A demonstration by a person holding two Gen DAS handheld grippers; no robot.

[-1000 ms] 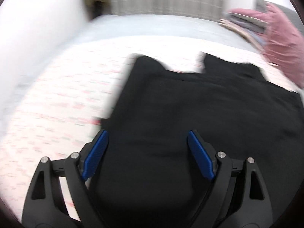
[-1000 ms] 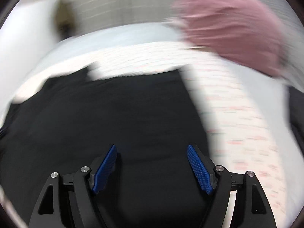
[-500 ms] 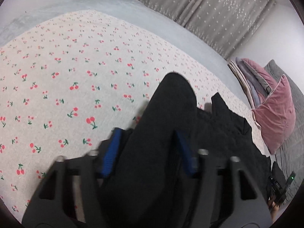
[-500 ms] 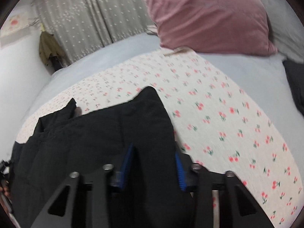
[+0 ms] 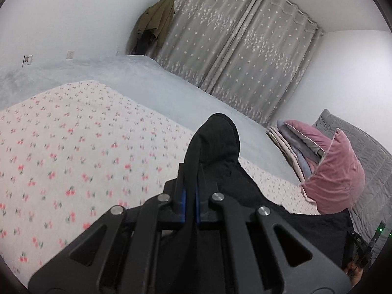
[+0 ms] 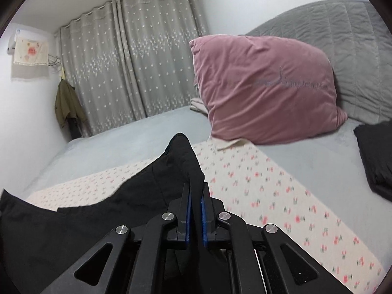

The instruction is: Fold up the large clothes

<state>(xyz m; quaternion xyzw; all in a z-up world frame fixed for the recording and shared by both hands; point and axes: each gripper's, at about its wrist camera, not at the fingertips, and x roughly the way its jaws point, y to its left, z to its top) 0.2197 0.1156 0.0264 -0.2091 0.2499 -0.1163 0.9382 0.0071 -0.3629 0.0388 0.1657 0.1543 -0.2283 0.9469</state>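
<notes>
Black garment [image 5: 220,147] bunched over cherry-print sheet [image 5: 73,147], left tool [image 5: 190,188] and right tool [image 6: 195,196] each clamped on its fabric.

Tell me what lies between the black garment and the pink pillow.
In the right wrist view, only cherry-print sheet lies between the black garment and the pink pillow.

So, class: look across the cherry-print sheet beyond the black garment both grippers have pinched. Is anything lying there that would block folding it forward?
Nothing visible does. The left gripper and right gripper are shut on the black garment, and the cherry-print sheet ahead is bare; the pink pillow lies beyond it.
</notes>
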